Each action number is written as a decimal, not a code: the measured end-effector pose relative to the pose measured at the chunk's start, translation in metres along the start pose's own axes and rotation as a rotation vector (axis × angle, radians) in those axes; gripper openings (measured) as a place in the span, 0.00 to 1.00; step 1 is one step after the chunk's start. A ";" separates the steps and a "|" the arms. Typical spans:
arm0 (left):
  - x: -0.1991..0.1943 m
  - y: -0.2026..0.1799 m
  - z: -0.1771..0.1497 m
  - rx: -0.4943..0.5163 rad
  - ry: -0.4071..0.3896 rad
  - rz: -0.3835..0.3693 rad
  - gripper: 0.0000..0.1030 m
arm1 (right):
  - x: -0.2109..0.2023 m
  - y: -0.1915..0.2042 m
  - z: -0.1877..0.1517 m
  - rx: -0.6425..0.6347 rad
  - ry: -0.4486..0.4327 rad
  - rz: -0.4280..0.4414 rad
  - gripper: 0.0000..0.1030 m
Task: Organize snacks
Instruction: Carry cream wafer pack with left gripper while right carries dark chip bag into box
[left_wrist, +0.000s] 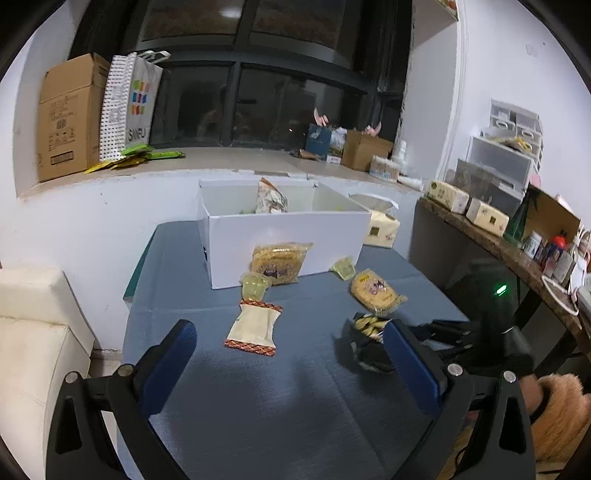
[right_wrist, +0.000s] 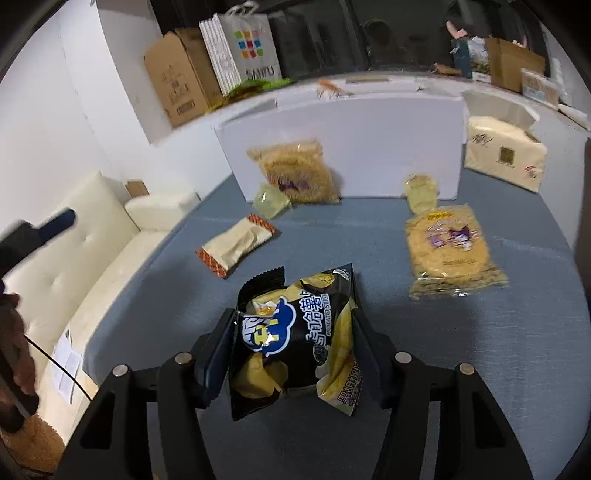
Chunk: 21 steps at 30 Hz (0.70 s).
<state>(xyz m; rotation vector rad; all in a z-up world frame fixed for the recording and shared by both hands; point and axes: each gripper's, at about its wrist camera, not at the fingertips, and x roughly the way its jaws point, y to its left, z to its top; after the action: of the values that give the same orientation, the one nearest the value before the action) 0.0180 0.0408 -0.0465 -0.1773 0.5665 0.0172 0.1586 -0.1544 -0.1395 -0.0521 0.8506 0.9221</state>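
My right gripper (right_wrist: 293, 332) is shut on a black and yellow potato chip bag (right_wrist: 295, 339), held above the blue table; the bag also shows in the left wrist view (left_wrist: 365, 328). My left gripper (left_wrist: 291, 350) is open and empty over the near part of the table. A white box (left_wrist: 284, 229) stands at the back with a snack bag (left_wrist: 271, 197) inside. A yellow noodle pack (left_wrist: 279, 262) leans on the box front. Another yellow pack (left_wrist: 375, 290), a cream wrapper with orange ends (left_wrist: 253, 326) and two jelly cups (left_wrist: 255, 286) (left_wrist: 343, 267) lie on the table.
A tissue pack (left_wrist: 382, 230) lies right of the box. A cream sofa (left_wrist: 33, 332) stands to the left. A cardboard box (left_wrist: 66, 114) and a paper bag (left_wrist: 129, 103) stand on the window ledge. A cluttered side shelf (left_wrist: 517, 236) runs along the right.
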 end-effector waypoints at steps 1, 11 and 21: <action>0.006 0.000 0.000 0.007 0.016 0.005 1.00 | -0.004 -0.001 0.000 0.006 -0.012 -0.003 0.62; 0.126 0.013 -0.002 0.081 0.272 -0.004 1.00 | -0.067 -0.017 -0.006 0.080 -0.130 -0.007 0.62; 0.191 0.036 -0.004 0.081 0.408 0.051 0.72 | -0.098 -0.035 -0.016 0.131 -0.186 -0.030 0.62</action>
<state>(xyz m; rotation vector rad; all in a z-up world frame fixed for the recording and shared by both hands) 0.1753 0.0694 -0.1577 -0.0868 0.9767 0.0076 0.1436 -0.2490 -0.0964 0.1324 0.7337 0.8268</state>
